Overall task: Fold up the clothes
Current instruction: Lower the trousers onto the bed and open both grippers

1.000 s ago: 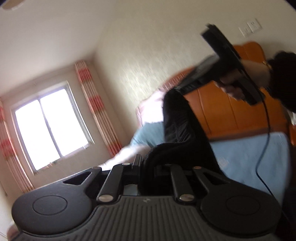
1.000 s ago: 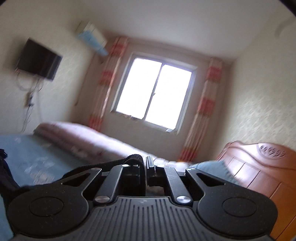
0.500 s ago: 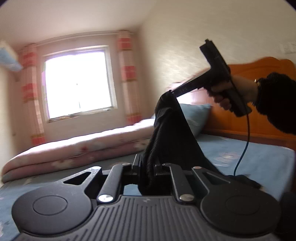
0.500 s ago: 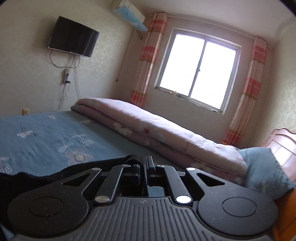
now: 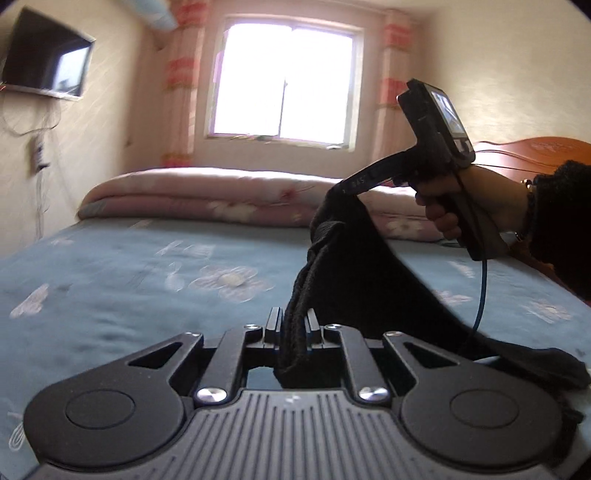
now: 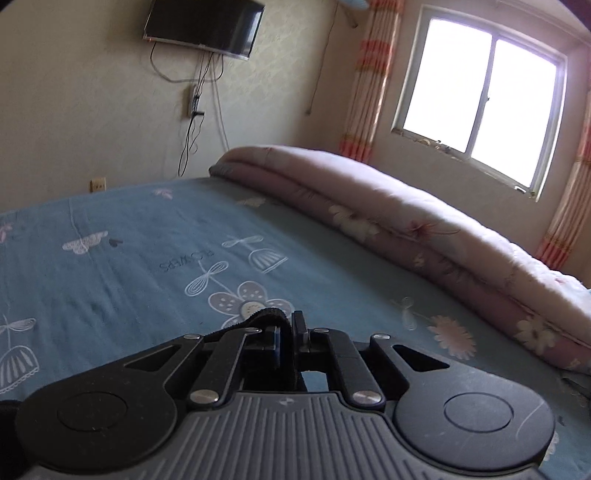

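A black knitted garment [image 5: 354, 266] hangs stretched between my two grippers above the blue flowered bed sheet [image 5: 147, 280]. My left gripper [image 5: 293, 325] is shut on one edge of it. My right gripper [image 5: 338, 190] shows in the left wrist view, held by a hand, shut on the other end higher up. In the right wrist view the right gripper [image 6: 286, 332] pinches a black ribbed edge [image 6: 266, 315]; the rest of the garment is hidden below the gripper body.
A folded pink quilt [image 6: 424, 236] lies along the far side of the bed under the window [image 5: 284, 77]. A wooden headboard [image 5: 535, 151] stands at the right. A TV [image 6: 203, 26] and cables hang on the wall.
Both grippers have swung down and turned, so the views now show the bed instead of ceiling and walls. The garment stays gripped at both ends and has come lower toward the sheet.
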